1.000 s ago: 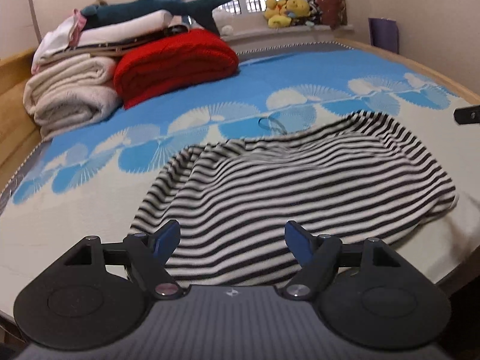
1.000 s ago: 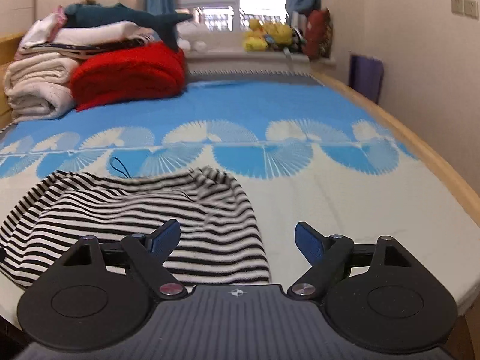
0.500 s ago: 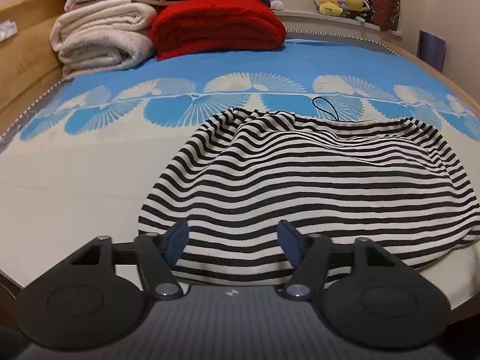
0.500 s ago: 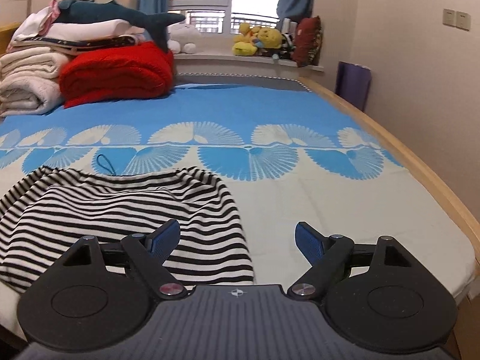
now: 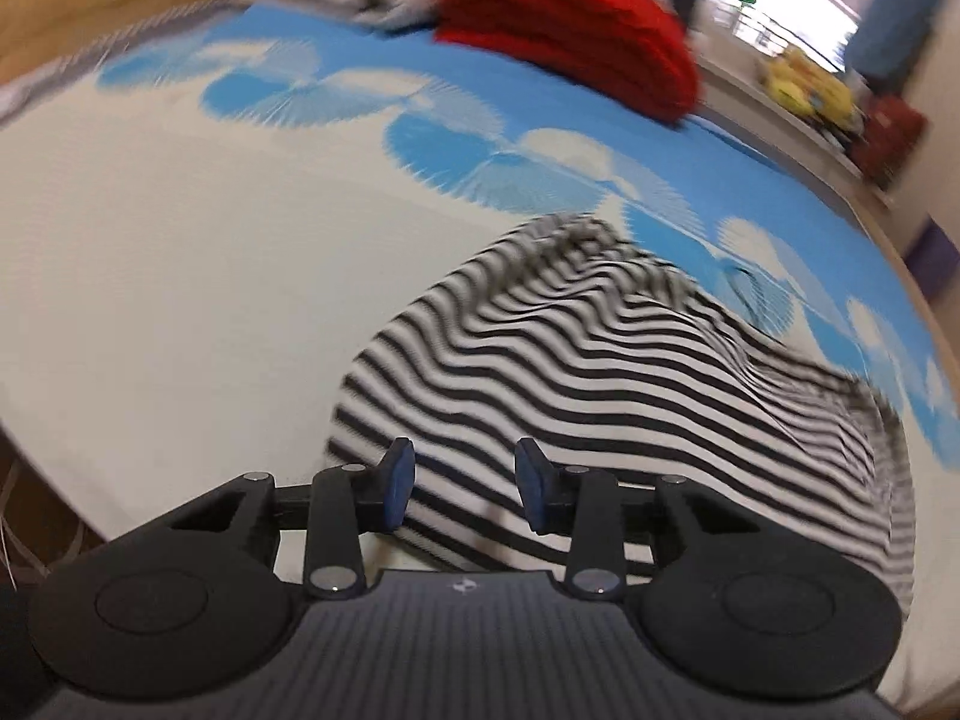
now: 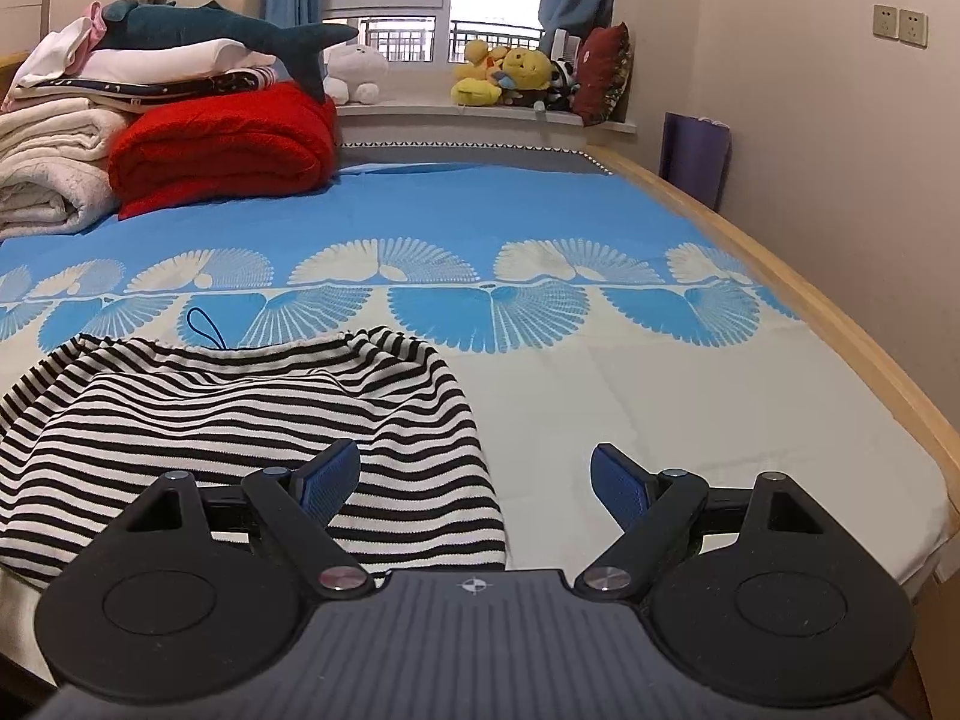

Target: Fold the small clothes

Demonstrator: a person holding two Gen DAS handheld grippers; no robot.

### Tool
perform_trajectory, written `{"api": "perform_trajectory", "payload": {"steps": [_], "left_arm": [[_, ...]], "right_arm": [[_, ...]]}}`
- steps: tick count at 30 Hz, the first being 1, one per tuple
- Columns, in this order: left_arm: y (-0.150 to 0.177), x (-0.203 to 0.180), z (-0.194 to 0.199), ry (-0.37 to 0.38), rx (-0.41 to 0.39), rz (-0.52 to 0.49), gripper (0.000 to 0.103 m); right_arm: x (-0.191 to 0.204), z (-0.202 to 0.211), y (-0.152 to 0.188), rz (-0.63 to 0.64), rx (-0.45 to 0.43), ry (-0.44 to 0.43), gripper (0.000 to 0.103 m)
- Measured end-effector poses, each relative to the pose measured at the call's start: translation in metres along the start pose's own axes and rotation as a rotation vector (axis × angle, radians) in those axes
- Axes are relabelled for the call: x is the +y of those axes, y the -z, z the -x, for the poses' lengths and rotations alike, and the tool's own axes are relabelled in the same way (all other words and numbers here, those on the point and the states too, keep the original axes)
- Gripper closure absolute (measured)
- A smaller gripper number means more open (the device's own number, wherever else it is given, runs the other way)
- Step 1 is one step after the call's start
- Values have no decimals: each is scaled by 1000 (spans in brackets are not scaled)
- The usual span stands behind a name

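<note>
A black-and-white striped garment [image 5: 600, 372] [image 6: 240, 420] lies bunched on the blue-and-cream bedsheet [image 5: 210, 276] [image 6: 690, 396], near the bed's front edge. My left gripper [image 5: 465, 483] hovers over the garment's near left corner. Its jaws are closing, with striped cloth seen between the blue pads [image 5: 397, 474], which do not press on it. The left wrist view is tilted and blurred. My right gripper [image 6: 474, 483] stands open over the garment's near right corner. Its left pad [image 6: 327, 474] is above the cloth and its right pad [image 6: 618, 483] above bare sheet.
Folded white towels [image 6: 48, 162], a red blanket [image 6: 222, 144] and a plush shark [image 6: 228, 30] are stacked at the bed's far left. Soft toys [image 6: 510, 72] line the windowsill. The wooden bed rail [image 6: 840, 324] runs along the right, by the wall.
The left gripper has swung left and rolled, now over the garment's left corner, and its jaws have narrowed. The right gripper has kept still and open.
</note>
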State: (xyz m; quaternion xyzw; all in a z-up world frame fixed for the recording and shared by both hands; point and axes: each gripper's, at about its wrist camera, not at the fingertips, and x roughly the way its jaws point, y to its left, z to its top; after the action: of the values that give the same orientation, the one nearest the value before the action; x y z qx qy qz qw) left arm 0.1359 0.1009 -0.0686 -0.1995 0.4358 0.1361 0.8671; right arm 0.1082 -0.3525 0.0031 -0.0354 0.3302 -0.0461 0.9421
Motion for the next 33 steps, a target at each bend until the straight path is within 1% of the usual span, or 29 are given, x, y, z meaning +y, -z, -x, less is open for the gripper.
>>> {"api": "perform_trajectory", "payload": {"steps": [6, 9, 11, 21, 23, 28, 33], "left_arm": [[1, 28, -22, -17, 106, 173, 62], [6, 35, -31, -30, 155, 228, 61], [7, 37, -34, -38, 167, 239, 60], [8, 35, -43, -60, 181, 233, 58], [6, 34, -47, -62, 184, 233, 57], [6, 37, -54, -71, 193, 256, 50], [6, 42, -57, -59, 193, 288, 49]], "right_arm": [[-7, -6, -2, -39, 16, 5, 18], [-10, -9, -2, -52, 26, 7, 18], [-11, -11, -3, -56, 30, 8, 18], [-15, -14, -4, -73, 44, 1, 18], [-15, -14, -4, -73, 47, 1, 18], [-14, -15, -4, -69, 52, 1, 18], [-13, -15, -4, -65, 54, 4, 18]]}}
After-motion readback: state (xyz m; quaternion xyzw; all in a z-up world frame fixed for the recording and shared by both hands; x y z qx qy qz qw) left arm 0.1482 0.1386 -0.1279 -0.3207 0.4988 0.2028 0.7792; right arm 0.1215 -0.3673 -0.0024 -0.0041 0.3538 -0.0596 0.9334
